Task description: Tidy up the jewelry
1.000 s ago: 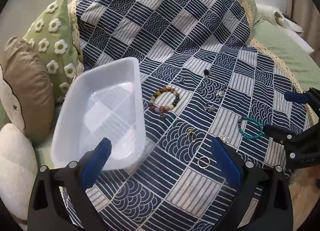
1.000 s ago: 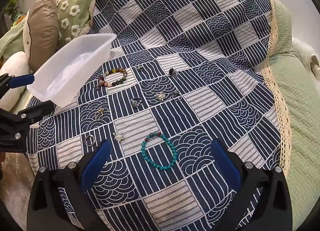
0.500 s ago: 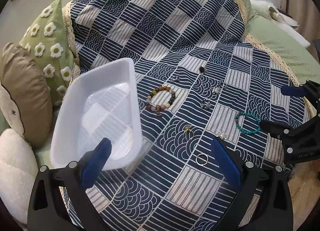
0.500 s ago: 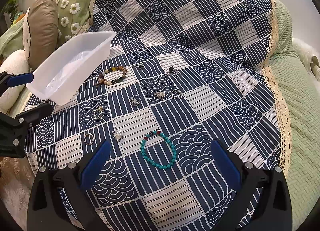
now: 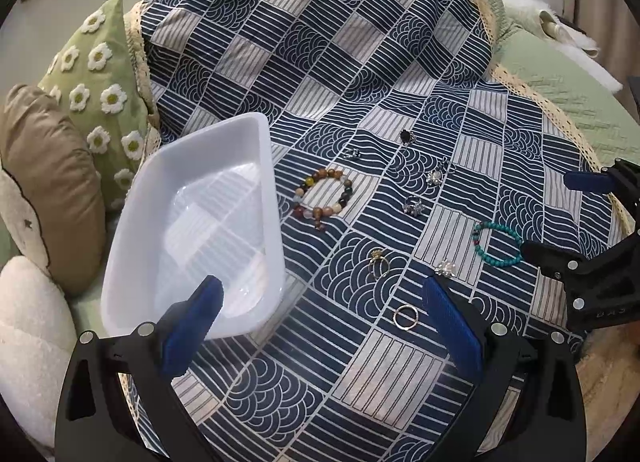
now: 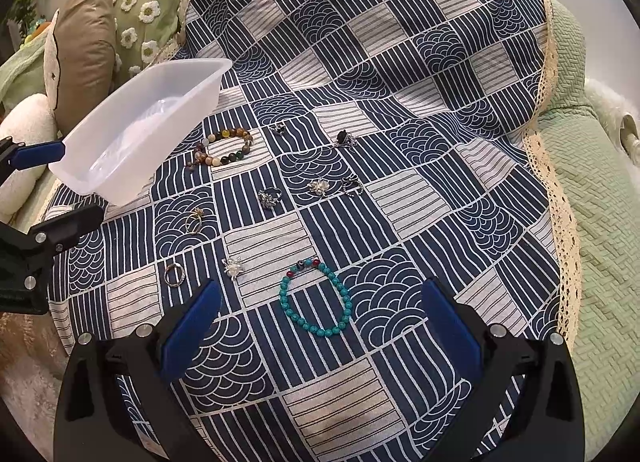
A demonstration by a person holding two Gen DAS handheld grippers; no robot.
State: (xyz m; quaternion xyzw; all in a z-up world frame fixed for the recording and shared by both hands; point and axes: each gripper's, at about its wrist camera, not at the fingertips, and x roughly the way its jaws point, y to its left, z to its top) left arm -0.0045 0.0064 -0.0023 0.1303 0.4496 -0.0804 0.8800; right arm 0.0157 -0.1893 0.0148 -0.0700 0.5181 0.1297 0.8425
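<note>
A white plastic tray (image 5: pixel 192 222) (image 6: pixel 132 134) lies empty at the left of a navy-and-white patterned cloth (image 5: pixel 360 62). A brown bead bracelet (image 5: pixel 326 196) (image 6: pixel 224 148) lies beside the tray. A turquoise bead bracelet (image 5: pixel 496 242) (image 6: pixel 316 298) lies to the right. A plain ring (image 5: pixel 405 317) (image 6: pixel 174 274), a gold ring (image 5: pixel 378 260) and several small silver pieces lie scattered between them. My left gripper (image 5: pixel 320 326) is open and empty above the near cloth. My right gripper (image 6: pixel 320 326) is open and empty, just short of the turquoise bracelet.
A green daisy cushion (image 5: pixel 100 82), a brown cushion (image 5: pixel 52 182) and a cream one (image 5: pixel 28 322) sit left of the tray. A green quilted cover (image 6: pixel 592 222) lies to the right, past the cloth's lace edge.
Both grippers have shifted slightly; the view has drawn back a little from the cloth. The jewelry and tray have not moved. Both grippers stay open.
</note>
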